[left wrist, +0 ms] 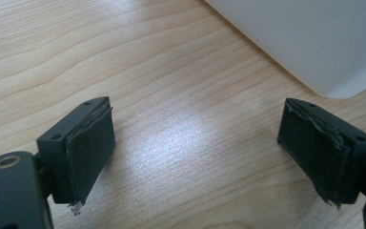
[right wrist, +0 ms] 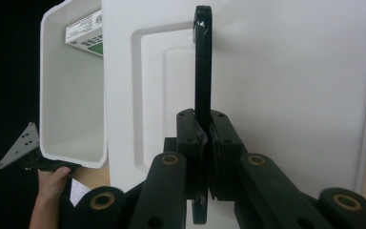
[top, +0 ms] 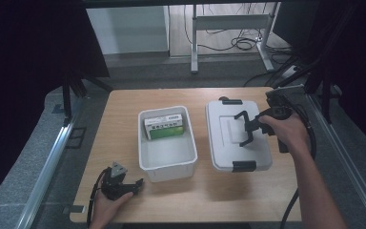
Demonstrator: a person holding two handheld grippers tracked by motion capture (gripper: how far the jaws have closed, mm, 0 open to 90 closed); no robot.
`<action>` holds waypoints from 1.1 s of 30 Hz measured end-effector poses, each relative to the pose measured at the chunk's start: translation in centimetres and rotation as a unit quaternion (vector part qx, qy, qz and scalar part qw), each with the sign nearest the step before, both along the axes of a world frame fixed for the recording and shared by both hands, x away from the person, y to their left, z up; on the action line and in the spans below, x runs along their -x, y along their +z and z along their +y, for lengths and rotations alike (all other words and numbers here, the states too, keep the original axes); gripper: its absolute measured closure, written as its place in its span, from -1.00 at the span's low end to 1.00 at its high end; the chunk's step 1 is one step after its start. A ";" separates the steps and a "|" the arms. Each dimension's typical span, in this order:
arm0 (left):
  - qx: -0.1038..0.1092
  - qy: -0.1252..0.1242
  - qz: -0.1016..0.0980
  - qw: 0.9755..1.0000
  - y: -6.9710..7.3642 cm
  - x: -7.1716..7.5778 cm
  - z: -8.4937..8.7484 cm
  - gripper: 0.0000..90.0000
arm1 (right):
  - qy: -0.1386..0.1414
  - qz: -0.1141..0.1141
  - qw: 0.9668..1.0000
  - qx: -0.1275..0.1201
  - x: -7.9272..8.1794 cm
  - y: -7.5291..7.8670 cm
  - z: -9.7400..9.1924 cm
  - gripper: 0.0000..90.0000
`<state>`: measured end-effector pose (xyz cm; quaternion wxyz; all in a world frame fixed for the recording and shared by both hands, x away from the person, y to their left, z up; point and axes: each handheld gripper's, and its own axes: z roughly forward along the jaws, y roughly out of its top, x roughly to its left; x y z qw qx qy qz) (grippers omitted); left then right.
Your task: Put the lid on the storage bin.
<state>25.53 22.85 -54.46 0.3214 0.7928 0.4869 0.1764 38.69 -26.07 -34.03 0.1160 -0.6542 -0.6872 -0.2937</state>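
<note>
A white bin (top: 167,174) stands mid-table with a green and white box (top: 164,127) lying at its far end; the bin (right wrist: 71,100) and box (right wrist: 83,29) also appear in the right gripper view. To its right lies a white lid (top: 223,145) with black clips at both ends. My right gripper (top: 246,130) hovers over the lid (right wrist: 290,71), shut on a thin black flat bar (right wrist: 202,57) seen edge-on. My left gripper (top: 138,182) rests low at the table's front left, open, with bare wood between the jaws (left wrist: 195,143).
The wooden table (top: 124,102) has free surface left of the bin and along the front edge. A bin corner (left wrist: 314,43) lies just beyond the left jaws. Black curtains flank the table; a desk frame and cables stand on the floor behind.
</note>
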 end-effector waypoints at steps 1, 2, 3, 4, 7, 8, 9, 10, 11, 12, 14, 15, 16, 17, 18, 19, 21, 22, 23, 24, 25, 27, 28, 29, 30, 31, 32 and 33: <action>0.000 0.000 0.000 1.000 0.0 0.0 0.0 -0.73 | 0.003 -0.003 1.000 0.000 0.0 0.0 0.1 0.90; 0.000 0.000 0.000 1.000 0.0 0.0 0.0 -0.73 | 0.003 -0.003 1.000 0.000 0.0 0.0 0.1 0.90; 0.000 0.000 0.000 1.000 0.0 0.0 0.0 -0.73 | 0.005 -0.003 1.000 -0.001 0.0 0.1 0.5 0.90; 0.000 0.000 0.000 1.000 0.0 0.0 0.0 -0.73 | 0.005 -0.003 1.000 -0.001 0.0 0.1 0.5 0.90; 0.000 0.000 0.000 1.000 0.0 0.0 0.0 -0.73 | 0.014 -0.005 1.000 -0.002 0.0 0.4 1.3 0.90; 0.000 0.000 0.000 1.000 0.0 0.0 0.0 -0.73 | 0.016 -0.006 1.000 -0.003 0.0 0.5 1.4 0.90; 0.000 0.000 0.000 1.000 0.0 0.0 0.0 -0.73 | 0.016 -0.004 1.000 -0.005 0.0 0.7 1.7 0.90; 0.000 0.000 0.000 1.000 0.0 0.0 0.0 -0.73 | 0.016 -0.004 1.000 -0.005 0.0 0.7 1.7 0.90; 0.000 0.000 0.000 1.000 0.0 0.0 0.0 -0.73 | 0.020 -0.006 1.000 -0.007 0.1 0.9 2.0 0.90; 0.000 0.000 0.000 1.000 0.0 0.0 0.0 -0.73 | 0.022 -0.007 1.000 -0.009 0.1 1.0 2.1 0.90; 0.000 0.000 0.000 1.000 0.0 0.0 0.0 -0.73 | 0.025 -0.009 1.000 -0.010 0.1 1.1 2.3 0.90; 0.000 0.000 0.000 1.000 0.0 0.0 0.0 -0.73 | 0.025 -0.009 1.000 -0.013 0.1 1.3 2.6 0.90; 0.000 0.000 0.000 1.000 0.0 0.0 0.0 -0.73 | 0.027 -0.010 0.999 -0.015 0.1 1.4 2.8 0.90; -0.001 0.000 0.000 1.000 0.0 0.0 0.0 -0.73 | 0.028 -0.013 0.999 -0.015 0.1 1.4 2.9 0.90; -0.001 0.000 0.000 1.000 0.0 0.0 0.0 -0.73 | 0.030 -0.012 0.999 -0.017 0.2 1.5 3.1 0.90; 0.000 0.000 0.000 1.000 0.0 0.0 0.0 -0.73 | 0.031 -0.011 0.999 -0.019 0.2 1.6 3.3 0.90; 0.000 0.000 0.000 1.000 0.0 0.0 0.0 -0.73 | 0.036 -0.014 0.999 -0.020 0.2 1.8 3.6 0.90; -0.001 0.000 0.000 1.000 0.0 0.0 0.0 -0.73 | 0.036 -0.014 0.999 -0.023 0.2 1.9 3.8 0.90; -0.001 0.000 0.000 1.000 0.0 0.0 0.0 -0.73 | 0.038 -0.015 0.999 -0.022 0.2 2.0 3.9 0.90; -0.001 0.000 0.000 1.000 0.0 0.0 0.0 -0.73 | 0.038 -0.015 0.999 -0.022 0.2 2.0 3.9 0.90; -0.001 0.000 0.000 1.000 0.0 0.0 0.0 -0.73 | 0.039 -0.017 0.999 -0.023 0.2 2.1 4.1 0.90; -0.001 0.000 0.000 1.000 0.0 0.0 0.0 -0.73 | 0.043 -0.017 0.999 -0.024 0.2 2.4 4.6 0.90; -0.001 0.000 0.000 1.000 0.0 0.0 0.0 -0.73 | 0.043 -0.020 0.999 -0.026 0.3 2.5 4.8 0.90; -0.001 0.000 0.000 1.000 0.0 0.0 0.0 -0.73 | 0.044 -0.021 0.998 -0.026 0.3 2.6 4.9 0.90; -0.001 0.000 0.000 1.000 0.0 0.0 0.0 -0.73 | 0.044 -0.021 0.998 -0.026 0.3 2.6 4.9 0.90; -0.001 0.000 0.000 1.000 0.0 0.0 0.0 -0.73 | 0.049 -0.023 0.998 -0.028 0.3 2.7 5.3 0.90; -0.001 0.000 0.000 1.000 0.0 0.0 0.0 -0.73 | 0.049 -0.023 0.998 -0.028 0.3 2.7 5.3 0.90; -0.001 0.000 0.000 1.000 0.0 0.0 0.0 -0.73 | 0.051 -0.023 0.998 -0.029 0.3 3.0 5.7 0.90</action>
